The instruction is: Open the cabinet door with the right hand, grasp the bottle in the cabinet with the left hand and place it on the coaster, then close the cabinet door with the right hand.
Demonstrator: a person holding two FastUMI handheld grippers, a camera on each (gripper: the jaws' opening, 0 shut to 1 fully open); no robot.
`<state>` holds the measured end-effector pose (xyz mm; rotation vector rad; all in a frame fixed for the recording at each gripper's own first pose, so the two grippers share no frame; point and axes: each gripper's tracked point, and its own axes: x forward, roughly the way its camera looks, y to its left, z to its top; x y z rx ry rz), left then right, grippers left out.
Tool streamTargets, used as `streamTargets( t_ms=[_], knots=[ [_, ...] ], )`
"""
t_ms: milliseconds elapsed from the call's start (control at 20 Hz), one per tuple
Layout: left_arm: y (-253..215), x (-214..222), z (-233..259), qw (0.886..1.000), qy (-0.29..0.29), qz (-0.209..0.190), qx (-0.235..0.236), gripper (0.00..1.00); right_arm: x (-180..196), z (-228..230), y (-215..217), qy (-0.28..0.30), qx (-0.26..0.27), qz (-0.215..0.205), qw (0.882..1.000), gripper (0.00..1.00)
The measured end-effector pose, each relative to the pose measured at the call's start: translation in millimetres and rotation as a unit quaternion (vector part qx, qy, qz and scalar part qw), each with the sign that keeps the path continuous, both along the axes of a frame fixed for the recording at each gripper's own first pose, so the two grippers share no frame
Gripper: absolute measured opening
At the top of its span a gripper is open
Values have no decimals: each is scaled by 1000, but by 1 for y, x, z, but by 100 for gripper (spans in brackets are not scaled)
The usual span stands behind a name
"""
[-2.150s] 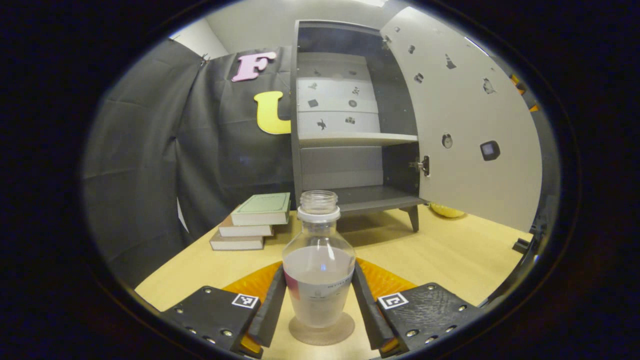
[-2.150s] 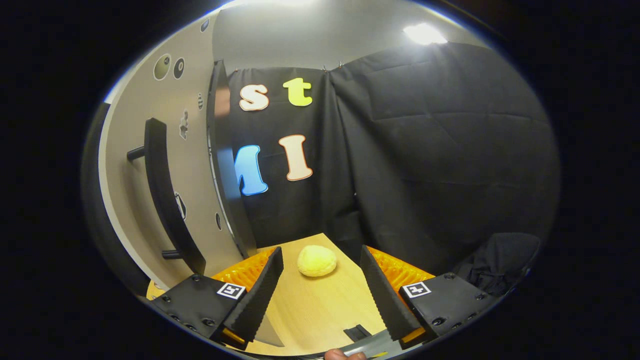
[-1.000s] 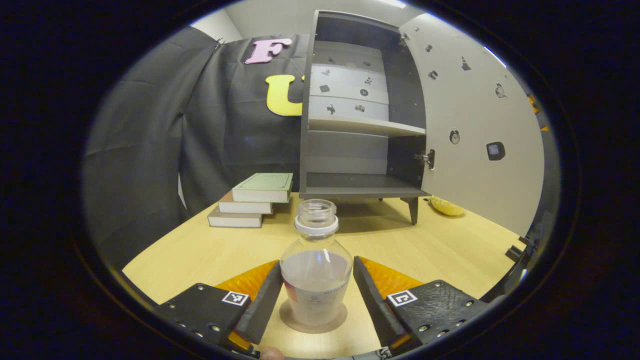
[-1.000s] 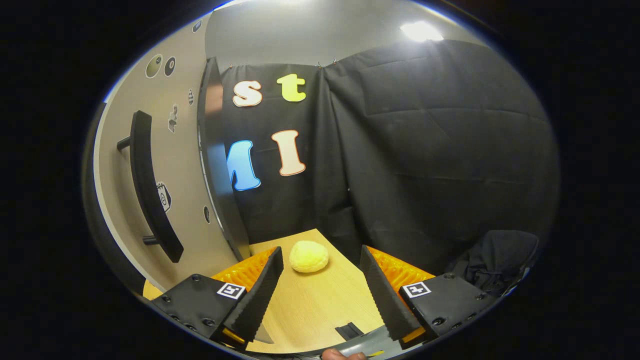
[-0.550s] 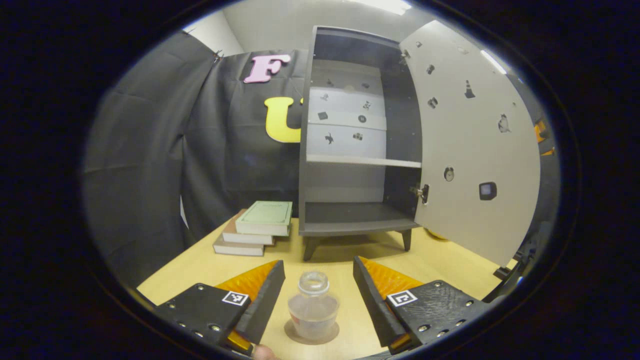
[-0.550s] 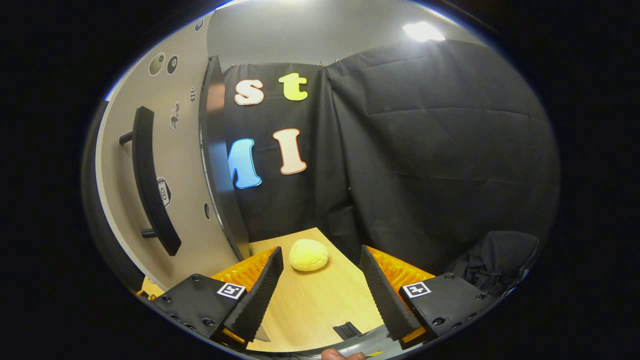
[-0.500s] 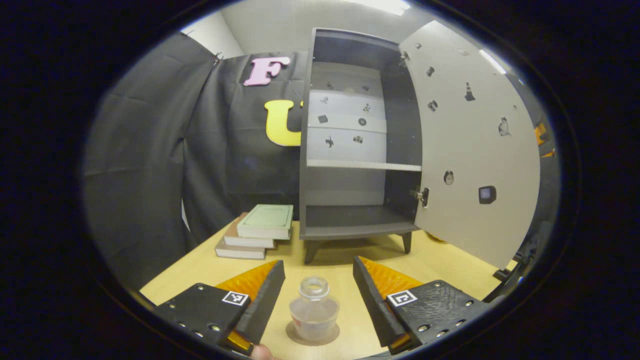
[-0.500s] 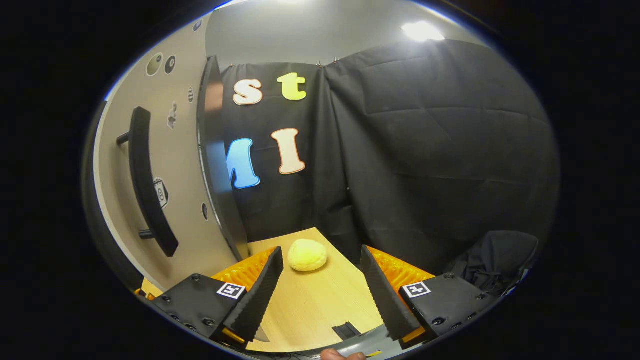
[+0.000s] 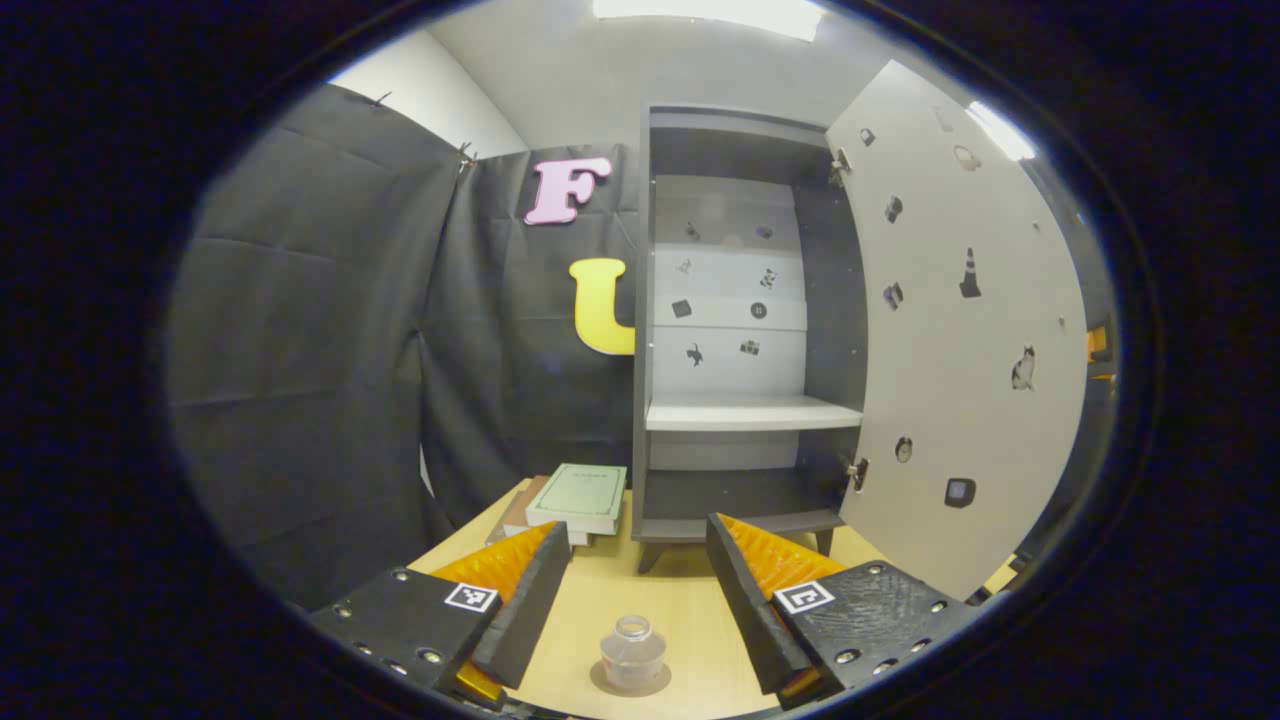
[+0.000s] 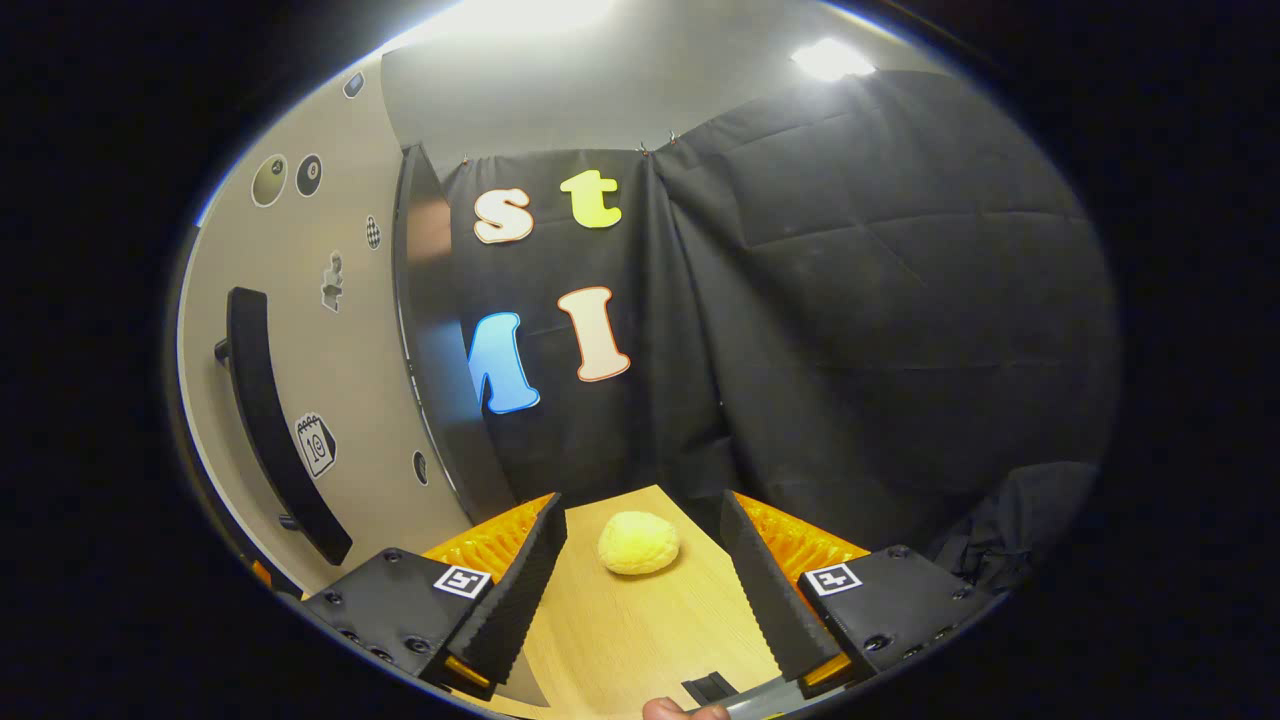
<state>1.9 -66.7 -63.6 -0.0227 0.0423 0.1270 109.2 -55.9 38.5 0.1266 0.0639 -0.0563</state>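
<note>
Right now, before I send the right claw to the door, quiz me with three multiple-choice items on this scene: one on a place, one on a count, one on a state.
1. Where does the bottle stand?
A. On the cabinet's lower shelf
B. On the coaster on the table
C. On top of the books

2. How many books are in the stack beside the cabinet?
A. Three
B. One
C. Six

3. What is the state of the cabinet door?
A. Shut
B. Taken off and lying flat on the table
C. Swung open

Answers:
1. B: the left gripper view shows the bottle upright on the round coaster, in front of the open left claw.
2. A: three stacked books show left of the cabinet.
3. C: the door stands wide open and the shelves are bare; its handle shows in the right gripper view, left of the open right claw.
</note>
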Motion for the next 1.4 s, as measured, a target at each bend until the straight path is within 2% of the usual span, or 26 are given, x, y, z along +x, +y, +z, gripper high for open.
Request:
streamTargets(
  t_ms=[100,150,200,300,450,650,700,750,950,1050,1100,1300,1350,1400],
  knots=[
    [-9,-10,12,1000,-3,6,0,87,8,11,-3,-15,2,5,1000,93],
    [-12,-14,18,1000,-6,8,-1,87,10,14,-4,-19,3,11,1000,98],
    [-17,-19,27,1000,-11,10,-4,82,12,20,-4,-26,5,17,1000,98],
    [-23,-24,39,1000,-15,19,-8,84,18,29,-6,-39,-1,26,999,98],
    [-27,-32,47,999,-1,39,-14,82,22,37,-5,-49,-27,48,997,98],
    [-41,-45,52,994,27,49,-92,83,23,46,4,-56,-45,97,993,98],
    [-40,-48,55,993,26,55,-101,83,24,44,3,-55,-49,101,992,93],
    [-36,-53,57,993,27,61,-100,82,23,41,2,-50,-49,103,992,98],
    [-32,-61,65,994,40,68,-82,84,13,43,17,-41,-34,131,990,98],
    [-34,-62,65,992,55,63,-90,82,9,48,27,-40,-47,142,988,98],
    [-37,-61,73,993,52,54,-90,85,6,53,38,-39,-49,155,986,98],
    [-38,-48,108,997,28,9,-75,82,-10,68,87,-35,-36,189,981,98],
    [-32,-42,111,998,27,-1,-65,82,-13,73,93,-39,-39,187,981,98],
    [-25,-38,113,998,28,-9,-52,84,-13,76,90,-44,-43,170,984,93]
  ],
)
